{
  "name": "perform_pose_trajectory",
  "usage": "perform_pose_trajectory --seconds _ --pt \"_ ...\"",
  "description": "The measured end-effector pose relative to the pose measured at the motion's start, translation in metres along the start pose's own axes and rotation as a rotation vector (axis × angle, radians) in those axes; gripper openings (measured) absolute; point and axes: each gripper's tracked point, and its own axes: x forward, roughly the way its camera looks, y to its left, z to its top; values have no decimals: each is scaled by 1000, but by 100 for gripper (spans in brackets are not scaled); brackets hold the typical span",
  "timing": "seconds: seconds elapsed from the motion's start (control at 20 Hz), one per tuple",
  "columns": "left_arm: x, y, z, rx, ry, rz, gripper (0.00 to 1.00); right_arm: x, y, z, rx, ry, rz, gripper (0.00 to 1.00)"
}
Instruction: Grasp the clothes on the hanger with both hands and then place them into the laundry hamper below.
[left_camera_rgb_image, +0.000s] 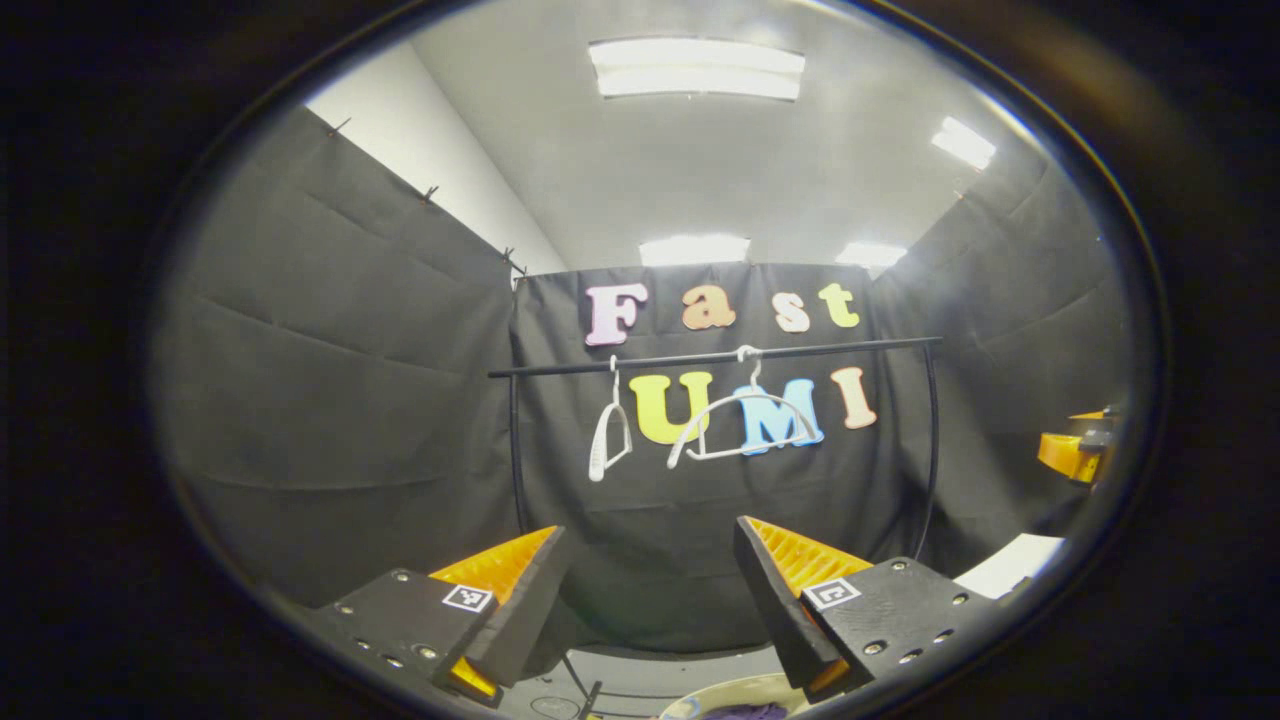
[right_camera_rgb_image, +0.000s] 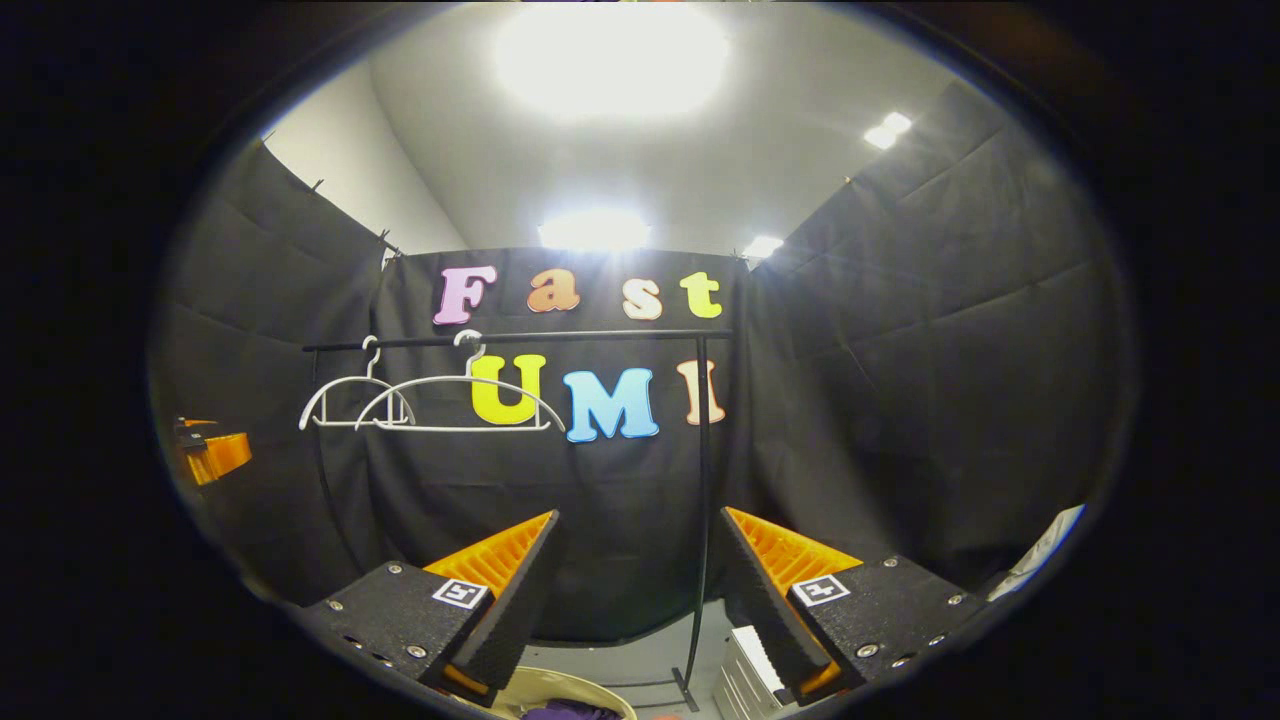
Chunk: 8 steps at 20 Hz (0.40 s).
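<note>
- A clothes rail (left_camera_rgb_image: 715, 357) was seen across the booth's back wall, with two bare hangers (left_camera_rgb_image: 742, 425) on it.
- The laundry hamper (right_camera_rgb_image: 570, 692) was seen below, a purple garment (right_camera_rgb_image: 570, 712) already inside it, beneath both pairs of fingers.
- The left gripper (left_camera_rgb_image: 650, 590) and right gripper (right_camera_rgb_image: 635, 585) were held spread, nothing pinched.
- Risk judged: the garment could be left draped over the rim if it was dropped off-centre.

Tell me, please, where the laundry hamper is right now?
The laundry hamper sits low in the right gripper view, below the rail, with purple cloth inside.
</note>
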Motion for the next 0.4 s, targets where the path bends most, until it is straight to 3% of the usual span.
perform_pose_trajectory --seconds 0.4 --pt "7 15 -8 -29 10 24 100 5 9 2 -6 -5 9 94"
